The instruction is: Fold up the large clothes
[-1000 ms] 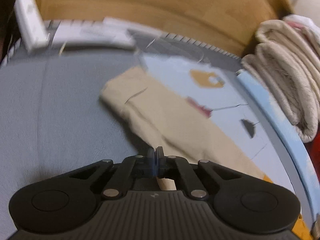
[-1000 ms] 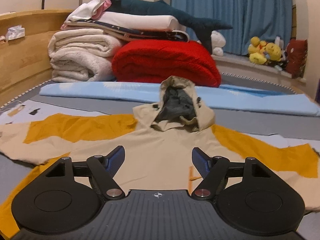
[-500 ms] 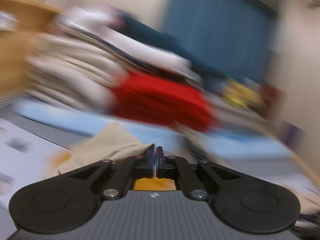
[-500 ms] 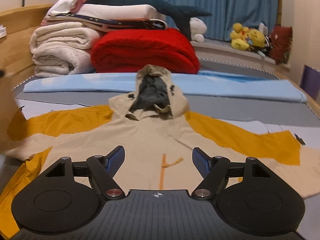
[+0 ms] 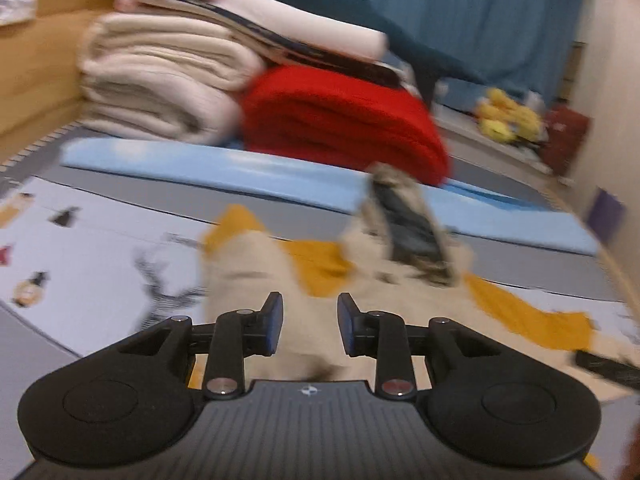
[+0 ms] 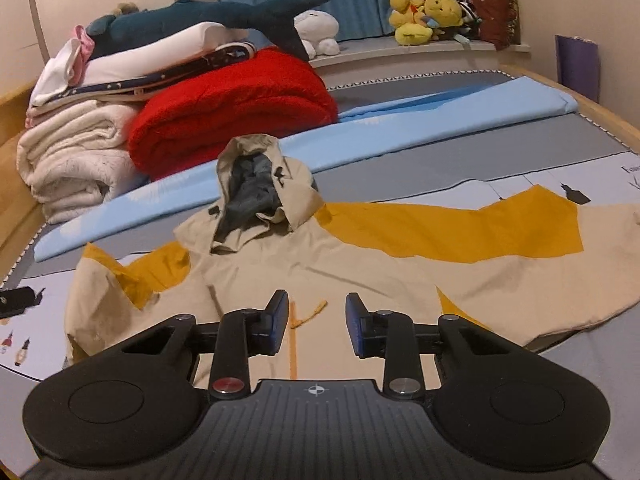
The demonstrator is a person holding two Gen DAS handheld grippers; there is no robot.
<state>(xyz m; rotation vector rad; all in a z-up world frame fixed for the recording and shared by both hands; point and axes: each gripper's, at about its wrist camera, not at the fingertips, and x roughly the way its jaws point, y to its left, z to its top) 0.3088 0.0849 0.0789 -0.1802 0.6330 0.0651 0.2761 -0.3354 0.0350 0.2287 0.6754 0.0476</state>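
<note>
A beige and mustard hooded jacket lies spread on the mat, its hood pointing toward the blankets. Its left sleeve is folded inward in a loose bunch; the right sleeve stretches out flat. In the blurred left wrist view, the sleeve runs down between the fingers of my left gripper. The jaws are opening and the pads stand clear of the cloth. My right gripper hovers over the jacket's front by the orange zip strip, jaws closing with nothing between them.
Beyond the jacket lie a light blue sheet, a folded red blanket and stacked white blankets with a shark plush on top. Plush toys sit on the far ledge. A wooden frame edges the mat.
My left gripper swung from the outstretched sleeve toward the jacket's middle, carrying the sleeve with it, and its jaws went from shut to apart. The right gripper's jaws narrowed and its view tilted.
</note>
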